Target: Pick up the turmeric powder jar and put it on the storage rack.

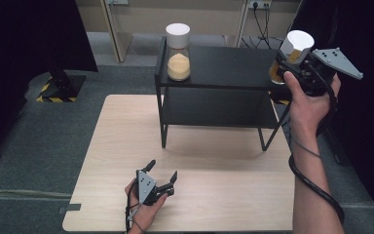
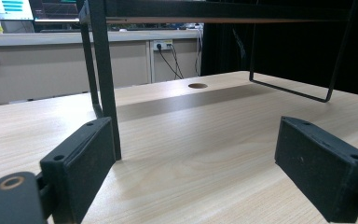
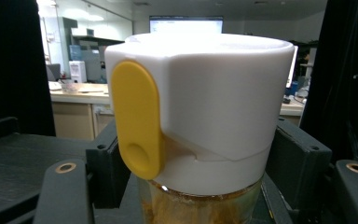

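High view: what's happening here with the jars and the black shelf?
A person's right gripper is clamped on a white-lidded jar of yellowish powder, held in the air at the right end of the black shelf. A second jar stands on the shelf's left end. The left gripper rests open and empty on the wooden table.

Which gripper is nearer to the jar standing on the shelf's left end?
Right. The right gripper, shut on a second jar, is at the shelf's right end. The left gripper rests open, low on the table, in front of the standing jar.
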The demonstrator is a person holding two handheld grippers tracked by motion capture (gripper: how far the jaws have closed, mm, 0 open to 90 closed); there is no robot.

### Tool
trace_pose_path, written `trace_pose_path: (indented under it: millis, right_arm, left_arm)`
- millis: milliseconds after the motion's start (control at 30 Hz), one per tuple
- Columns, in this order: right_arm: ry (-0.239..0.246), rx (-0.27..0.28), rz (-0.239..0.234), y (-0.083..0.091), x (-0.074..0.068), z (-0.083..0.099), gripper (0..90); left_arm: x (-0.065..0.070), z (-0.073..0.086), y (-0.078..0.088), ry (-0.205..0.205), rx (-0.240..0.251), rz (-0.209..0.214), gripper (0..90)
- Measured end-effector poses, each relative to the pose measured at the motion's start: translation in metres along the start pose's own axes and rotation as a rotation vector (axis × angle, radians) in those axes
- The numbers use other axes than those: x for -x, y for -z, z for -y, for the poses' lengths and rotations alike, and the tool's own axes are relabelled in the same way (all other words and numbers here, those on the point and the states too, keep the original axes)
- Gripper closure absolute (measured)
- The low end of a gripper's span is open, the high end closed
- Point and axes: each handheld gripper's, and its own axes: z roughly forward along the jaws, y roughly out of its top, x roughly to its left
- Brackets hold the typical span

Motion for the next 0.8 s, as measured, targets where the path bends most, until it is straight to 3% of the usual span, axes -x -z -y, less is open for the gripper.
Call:
trace_pose_path:
  millis: [467, 800]
  right_arm:
    - [0.008, -0.032, 0.020, -0.022, 0.000, -0.008, 30.7]
    - [0.009, -0.050, 0.031, -0.029, 0.002, -0.006, 30.7]
  left_arm:
    - [0.000, 0.000, 0.000, 0.001, 0.001, 0.001, 11.6]
    - [0.000, 0.000, 0.000, 0.002, 0.000, 0.001, 11.5]
